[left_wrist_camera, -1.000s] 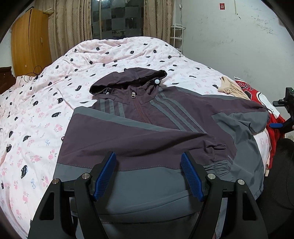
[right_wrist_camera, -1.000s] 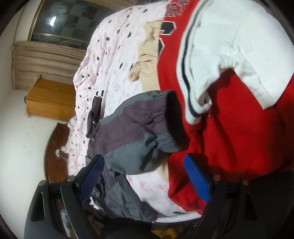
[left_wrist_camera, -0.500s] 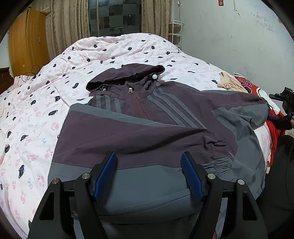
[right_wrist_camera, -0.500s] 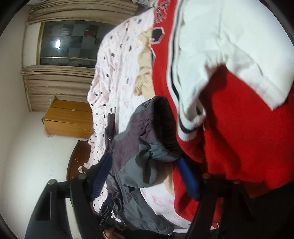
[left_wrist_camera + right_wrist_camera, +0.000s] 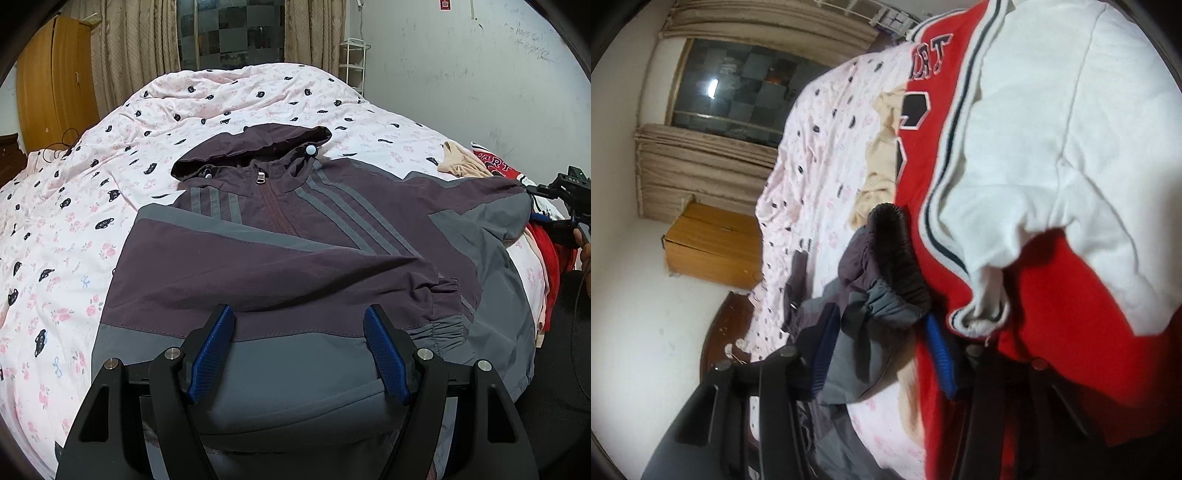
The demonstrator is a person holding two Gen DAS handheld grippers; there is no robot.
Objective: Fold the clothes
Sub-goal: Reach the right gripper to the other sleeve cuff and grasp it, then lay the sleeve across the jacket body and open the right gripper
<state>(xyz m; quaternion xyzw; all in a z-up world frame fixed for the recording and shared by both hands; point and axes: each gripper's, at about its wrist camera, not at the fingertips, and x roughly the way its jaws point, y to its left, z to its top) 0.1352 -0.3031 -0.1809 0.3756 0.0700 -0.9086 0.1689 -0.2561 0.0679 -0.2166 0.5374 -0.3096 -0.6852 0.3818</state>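
A hooded zip-up jacket of dark plum and grey nylon with three grey stripes on each shoulder point(image 5: 295, 236) is lying face up on a bed dressed in a pink quilt printed with small black cat faces and roses point(image 5: 110, 155); its hood is pointing toward the curtained window and its hem is hanging toward the near edge; one sleeve is lying folded across the chest, its gathered cuff point(image 5: 443, 314) resting near the grey hem panel; the other sleeve point(image 5: 491, 206) is stretching out sideways toward the bed's far side. The left gripper point(image 5: 299, 354) is hovering just above the grey hem, its blue-padded jaws standing wide apart with nothing between them. The right gripper point(image 5: 882, 354) is sitting at the end of the outstretched sleeve; the bunched elastic cuff point(image 5: 890, 273) is lying between its blue pads, which are standing part-way apart and are not visibly pinching the cloth. Just beside that cuff a red and white jersey with dark trim and lettering point(image 5: 1052, 184) is lying in a heap, and a beige garment point(image 5: 879, 166) is resting between it and the quilt. A wooden wardrobe point(image 5: 55, 81) is standing in the corner.
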